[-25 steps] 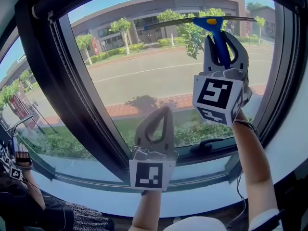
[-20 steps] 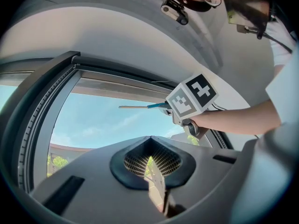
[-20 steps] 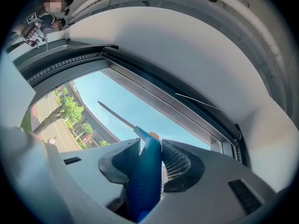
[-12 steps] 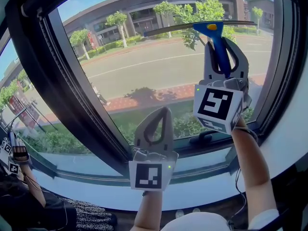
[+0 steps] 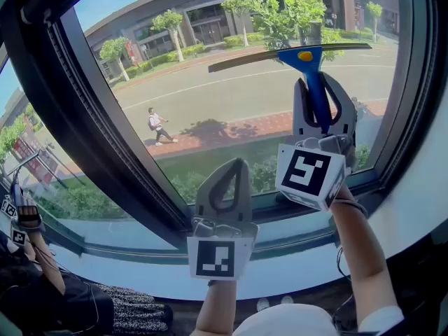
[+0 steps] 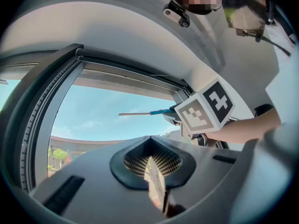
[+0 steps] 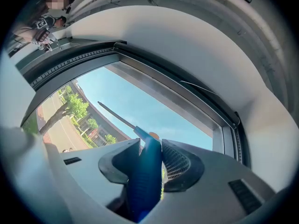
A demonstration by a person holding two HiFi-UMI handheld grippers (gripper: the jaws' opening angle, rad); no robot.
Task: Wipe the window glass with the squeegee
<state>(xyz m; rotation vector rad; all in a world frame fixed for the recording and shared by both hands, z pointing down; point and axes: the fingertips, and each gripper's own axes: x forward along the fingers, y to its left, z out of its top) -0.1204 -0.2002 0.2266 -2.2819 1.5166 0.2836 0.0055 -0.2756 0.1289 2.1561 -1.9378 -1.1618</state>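
Note:
The squeegee [image 5: 313, 82] has a blue handle and a long thin blade lying against the window glass [image 5: 231, 110], high on the pane's right side. My right gripper [image 5: 323, 84] is shut on the blue handle [image 7: 148, 171], and the blade [image 7: 117, 117] reaches out ahead of it toward the sky. My left gripper [image 5: 239, 164] is held upright below and to the left, close to the lower frame, shut with nothing in it. In the left gripper view my left gripper [image 6: 150, 143] has its jaws together, with the squeegee [image 6: 142, 113] up to its right.
A thick dark window frame [image 5: 105, 131] slants along the left, with a white sill [image 5: 140, 257] below. Another person [image 5: 31, 229] with marker cubes stands at the lower left. Outside lie a road, trees and a building.
My right gripper has drawn the squeegee down the glass. The left gripper has stayed put. A pedestrian has come into view on the pavement outside.

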